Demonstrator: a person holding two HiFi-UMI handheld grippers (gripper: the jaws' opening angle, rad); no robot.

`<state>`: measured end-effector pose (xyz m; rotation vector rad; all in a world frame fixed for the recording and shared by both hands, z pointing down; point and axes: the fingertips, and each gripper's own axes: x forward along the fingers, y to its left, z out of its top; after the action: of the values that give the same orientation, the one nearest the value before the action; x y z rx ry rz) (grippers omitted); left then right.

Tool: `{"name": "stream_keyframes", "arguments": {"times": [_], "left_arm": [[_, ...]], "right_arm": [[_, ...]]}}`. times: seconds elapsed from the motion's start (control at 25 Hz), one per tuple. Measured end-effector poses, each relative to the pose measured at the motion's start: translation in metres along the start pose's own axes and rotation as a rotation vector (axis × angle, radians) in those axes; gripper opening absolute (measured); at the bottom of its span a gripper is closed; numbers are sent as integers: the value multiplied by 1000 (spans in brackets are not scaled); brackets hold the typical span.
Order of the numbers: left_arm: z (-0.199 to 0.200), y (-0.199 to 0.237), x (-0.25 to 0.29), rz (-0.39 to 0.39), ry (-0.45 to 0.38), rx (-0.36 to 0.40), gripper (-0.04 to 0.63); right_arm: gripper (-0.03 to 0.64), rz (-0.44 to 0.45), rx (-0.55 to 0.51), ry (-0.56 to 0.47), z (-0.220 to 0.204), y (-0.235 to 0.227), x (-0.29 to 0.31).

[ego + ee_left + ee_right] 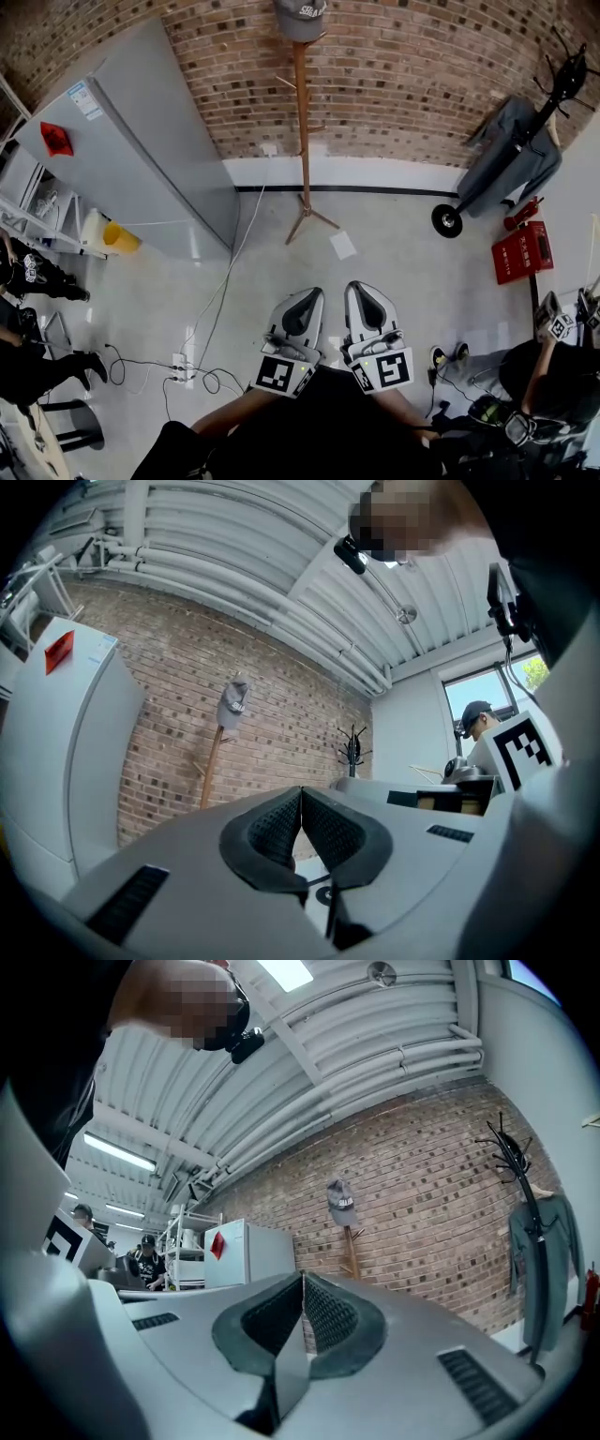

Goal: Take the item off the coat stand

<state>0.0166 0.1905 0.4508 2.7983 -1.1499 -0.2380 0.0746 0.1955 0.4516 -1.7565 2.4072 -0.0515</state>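
A grey cap (300, 19) hangs on top of a wooden coat stand (303, 141) against the brick wall; the cap (232, 703) and the stand (211, 766) also show in the left gripper view, and the cap (341, 1203) in the right gripper view. Both grippers are held side by side close to my body, far short of the stand. My left gripper (300, 305) has its jaws pressed together with nothing between them. My right gripper (367, 298) is likewise shut and empty.
A grey fridge (141, 159) stands left of the stand. A black coat rack (562, 75) with a grey coat (511, 150) is at the right, with a red box (522, 251) below. Cables and a power strip (183, 367) lie on the floor. People stand at both sides.
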Motion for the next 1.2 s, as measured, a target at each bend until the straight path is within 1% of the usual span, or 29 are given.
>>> {"name": "stream_keyframes", "arguments": {"times": [0.12, 0.24, 0.36, 0.52, 0.68, 0.84, 0.92, 1.0, 1.12, 1.2], "left_arm": [[2, 13, 21, -12, -9, -16, 17], [3, 28, 39, -16, -2, -4, 17], [7, 51, 59, -4, -8, -15, 17], [8, 78, 94, -27, 29, -32, 17], [12, 102, 124, -52, 41, -35, 17], [22, 135, 146, -52, 21, -25, 17], [23, 155, 155, -51, 26, -33, 17], [27, 174, 164, -47, 13, -40, 17], [36, 195, 178, -71, -15, -43, 17], [35, 204, 184, -87, -4, -39, 17]], "right_arm": [[20, -7, -9, 11, -2, -13, 22], [20, -16, -10, 15, -2, -24, 45], [20, -28, -21, 6, 4, -35, 71], [20, -34, -17, 16, 7, -48, 112], [20, -32, -14, 39, 5, -58, 149], [20, -54, -10, 33, 4, -70, 187], [20, -58, -9, 26, 4, -73, 207], [20, -64, -4, 20, 3, -77, 226], [20, -73, -11, 10, 4, -82, 253], [20, -74, -20, 1, 7, -84, 268]]}}
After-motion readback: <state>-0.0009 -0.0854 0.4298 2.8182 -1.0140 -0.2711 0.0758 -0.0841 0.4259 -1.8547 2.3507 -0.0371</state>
